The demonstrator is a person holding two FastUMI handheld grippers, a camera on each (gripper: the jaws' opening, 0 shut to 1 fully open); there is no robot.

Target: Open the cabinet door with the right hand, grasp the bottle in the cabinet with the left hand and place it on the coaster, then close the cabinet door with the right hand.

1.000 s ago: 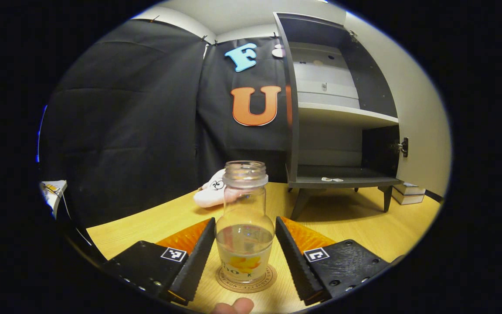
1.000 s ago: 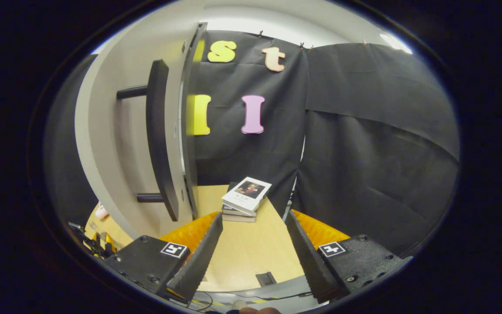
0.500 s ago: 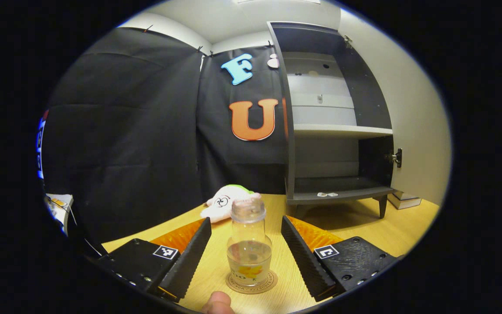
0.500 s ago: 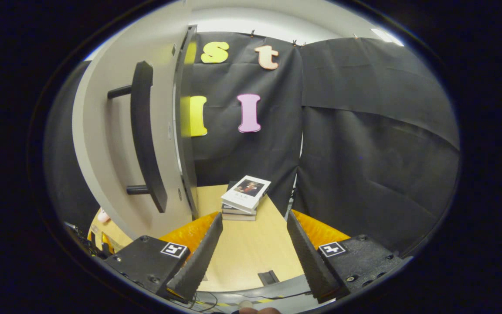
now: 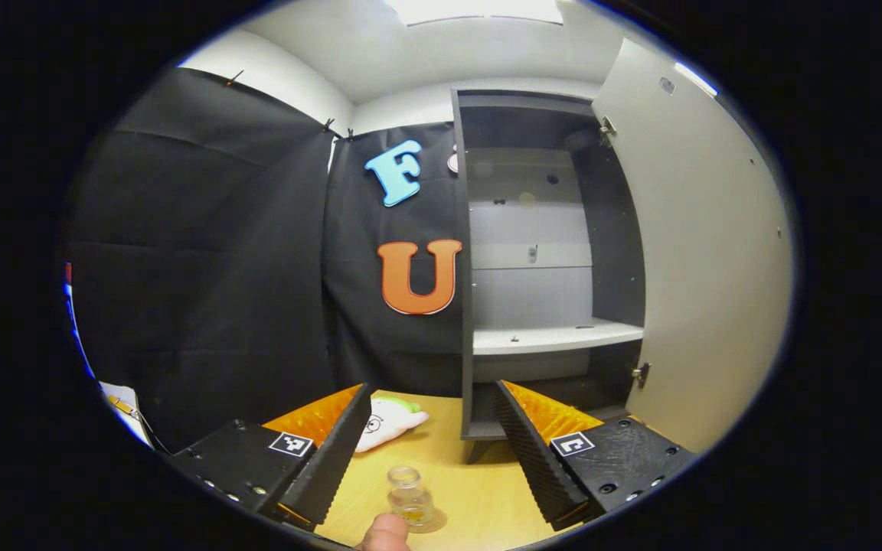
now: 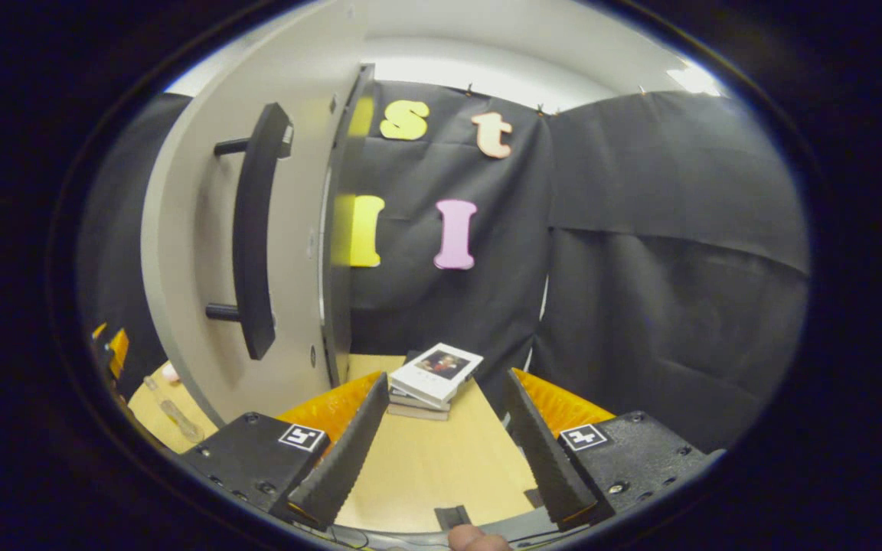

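In the left gripper view, the left gripper (image 5: 426, 444) had drawn up and well back from the bottle (image 5: 409, 498), which a second earlier had stood large between its fingers and now showed small at the bottom centre of the frame, upright on the coaster (image 5: 432, 523) on the wooden table (image 5: 487, 497). The jaws stood wide apart and held nothing. A fingertip (image 5: 384, 533) of the person's hand showed at the bottom edge, just left of the bottle. The cabinet (image 5: 540, 260), which had sat in the upper right, now stood nearer the centre, its door (image 5: 705, 260) swung open at the right and its shelf (image 5: 556, 337) bare apart from some small specks. A white plush toy (image 5: 391, 428) lay on the table left of the cabinet's foot. In the right gripper view, the right gripper (image 6: 441, 451) was likewise spread wide and empty, pointing much as before at the stack of books (image 6: 433, 379) on the table, with the door's dark handle (image 6: 257, 229) at the left of the frame and apart from the fingers. The bottle appeared faintly at the lower left edge.
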